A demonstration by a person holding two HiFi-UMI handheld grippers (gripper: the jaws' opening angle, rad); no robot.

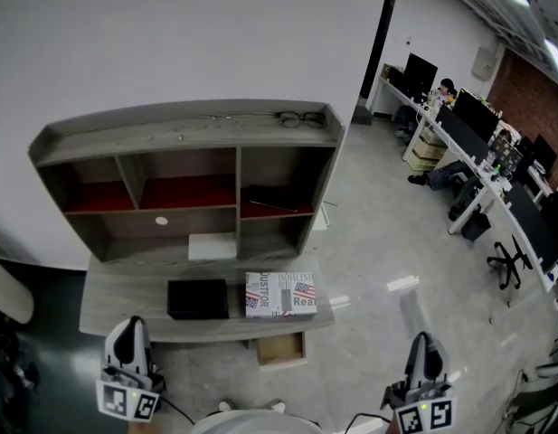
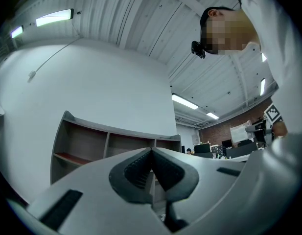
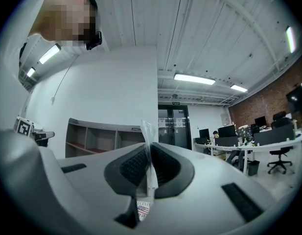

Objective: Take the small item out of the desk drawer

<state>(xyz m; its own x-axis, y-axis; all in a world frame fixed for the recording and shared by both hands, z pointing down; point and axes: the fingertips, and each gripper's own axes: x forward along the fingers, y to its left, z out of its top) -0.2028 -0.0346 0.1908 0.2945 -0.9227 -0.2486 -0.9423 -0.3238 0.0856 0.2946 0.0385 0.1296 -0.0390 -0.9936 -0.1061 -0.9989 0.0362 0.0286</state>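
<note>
The desk drawer hangs open under the grey desk, and its wooden inside looks bare. My right gripper is held low at the right, well clear of the desk. In the right gripper view my right gripper is shut on a thin clear plastic item that sticks up between the pads. The head view shows that item only as a faint pale streak. My left gripper hovers before the desk's left end. In its own view the left gripper is shut with nothing in it.
A grey hutch stands on the desk, with glasses on top. A black box and a flag-print box sit on the desk's front. Office desks with monitors, a seated person and a chair fill the right side.
</note>
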